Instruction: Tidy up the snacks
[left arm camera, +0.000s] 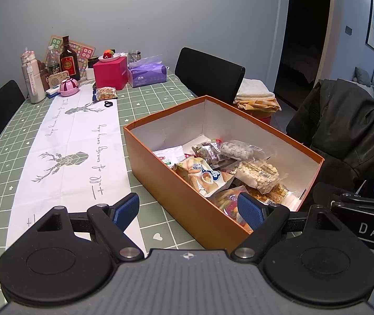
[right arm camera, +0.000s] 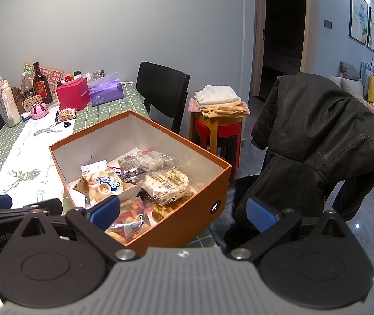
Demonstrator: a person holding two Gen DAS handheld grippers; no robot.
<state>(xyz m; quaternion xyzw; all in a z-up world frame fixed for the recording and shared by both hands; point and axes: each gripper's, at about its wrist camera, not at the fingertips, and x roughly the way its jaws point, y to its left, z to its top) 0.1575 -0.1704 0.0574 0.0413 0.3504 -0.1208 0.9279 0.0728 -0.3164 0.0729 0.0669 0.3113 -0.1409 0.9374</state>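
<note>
An orange box [left arm camera: 160,173] stands open on the table, also in the right wrist view [right arm camera: 187,218]. It holds several snack packets: a blue-and-white packet [left arm camera: 205,176], a puffed-rice packet [left arm camera: 260,173] and a gummy packet [right arm camera: 132,218]. One snack bag [left arm camera: 105,93] lies far off on the white runner, seen too in the right wrist view [right arm camera: 67,114]. My left gripper [left arm camera: 189,207] is open and empty over the box's near corner. My right gripper [right arm camera: 184,211] is open and empty at the box's near right side.
A bottle [left arm camera: 69,59], red box [left arm camera: 109,72], tissue pack [left arm camera: 147,73] and pink pot [left arm camera: 69,86] crowd the table's far end. A black clip [left arm camera: 107,103] lies on the runner [left arm camera: 63,157]. Black chairs [left arm camera: 208,73], a coat-draped chair [right arm camera: 318,136] and stacked stools [right arm camera: 218,128] stand right.
</note>
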